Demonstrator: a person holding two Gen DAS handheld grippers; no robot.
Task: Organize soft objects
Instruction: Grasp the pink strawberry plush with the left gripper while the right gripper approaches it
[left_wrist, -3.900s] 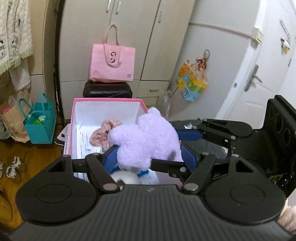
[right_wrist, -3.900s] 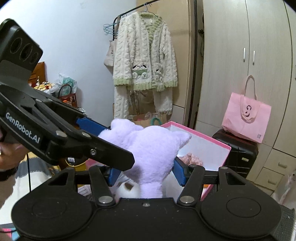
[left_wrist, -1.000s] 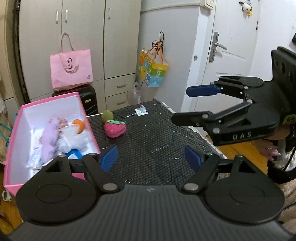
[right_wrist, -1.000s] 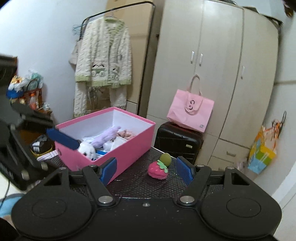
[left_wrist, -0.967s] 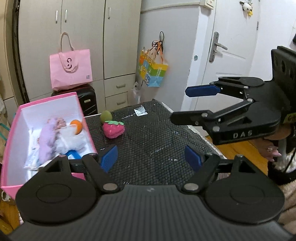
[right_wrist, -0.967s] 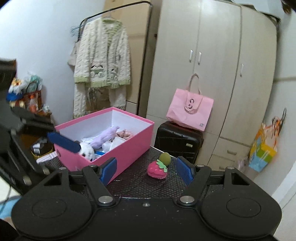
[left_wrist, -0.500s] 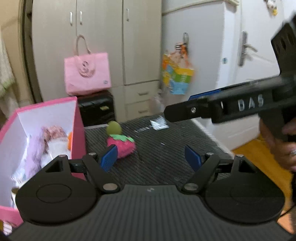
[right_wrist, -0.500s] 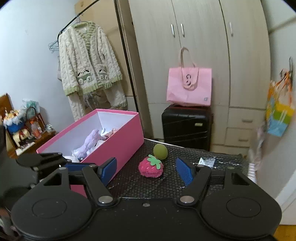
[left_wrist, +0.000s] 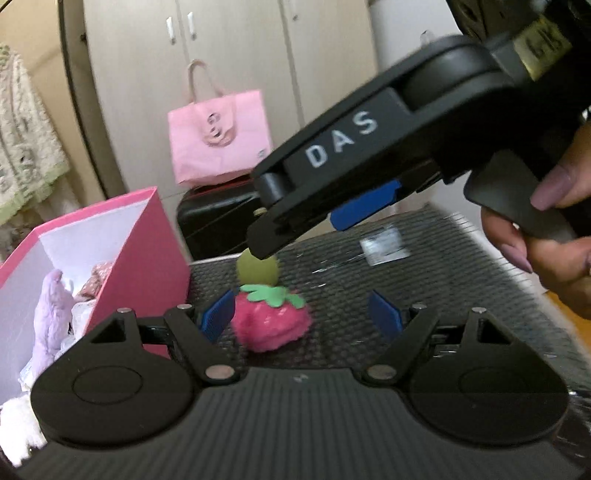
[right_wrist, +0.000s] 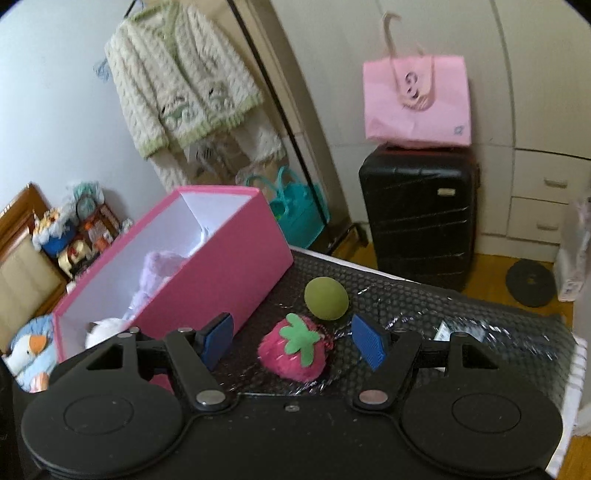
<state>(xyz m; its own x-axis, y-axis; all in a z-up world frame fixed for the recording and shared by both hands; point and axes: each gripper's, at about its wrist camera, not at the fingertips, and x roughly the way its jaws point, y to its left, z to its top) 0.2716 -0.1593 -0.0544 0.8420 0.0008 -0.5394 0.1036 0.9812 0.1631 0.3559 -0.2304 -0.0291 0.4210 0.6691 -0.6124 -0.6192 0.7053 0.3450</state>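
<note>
Plush strawberry (right_wrist: 293, 347) on black bench (right_wrist: 461, 314), green ball (right_wrist: 326, 298) touching at its 1 o'clock, pink box (right_wrist: 236, 258) at 10 o'clock. Right gripper (right_wrist: 291, 341) fingers wide apart, empty, straddling strawberry. Left gripper (left_wrist: 299, 315) also wide, empty, strawberry nearer its left finger. Judgement: lower right gripper, centre fingers on plush body, avoid nudging ball, squeeze gently, lift over box wall.

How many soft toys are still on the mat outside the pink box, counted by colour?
Pink: 1, the strawberry
Green: 1, the ball
Total: 2, both lying on the mat beside the box.
</note>
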